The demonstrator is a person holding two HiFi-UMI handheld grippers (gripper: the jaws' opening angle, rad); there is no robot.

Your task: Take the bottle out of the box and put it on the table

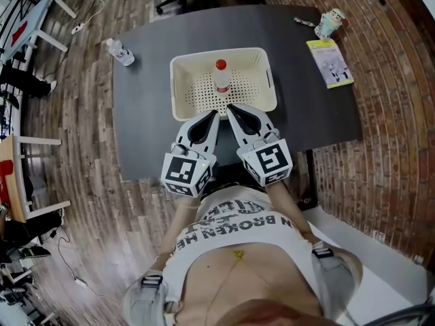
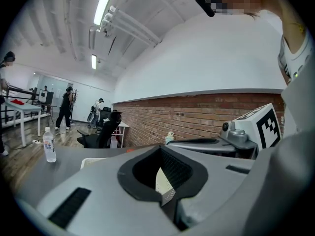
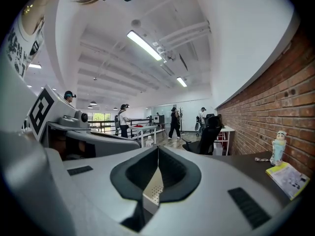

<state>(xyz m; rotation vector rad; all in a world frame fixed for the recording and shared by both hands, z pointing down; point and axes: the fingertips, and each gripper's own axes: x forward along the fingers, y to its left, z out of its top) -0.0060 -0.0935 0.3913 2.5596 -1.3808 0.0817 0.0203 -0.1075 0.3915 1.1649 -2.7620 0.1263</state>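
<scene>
- The bottle [image 1: 221, 77], red-capped, stands upright inside the white perforated box [image 1: 182, 66], upper middle of the head view.
- The box sits on the dark bench [image 1: 149, 114].
- Left gripper [image 1: 215, 114]: jaws pressed together with nothing between them, tips at the box's near rim.
- Right gripper [image 1: 230, 108]: jaws also closed and empty, just beside the left one, tips at the same rim.
- A second bottle [image 1: 120, 51] stands at the bench's upper left corner, well apart from the box.
- A yellow booklet [image 1: 329, 63] lies at the upper right.
</scene>
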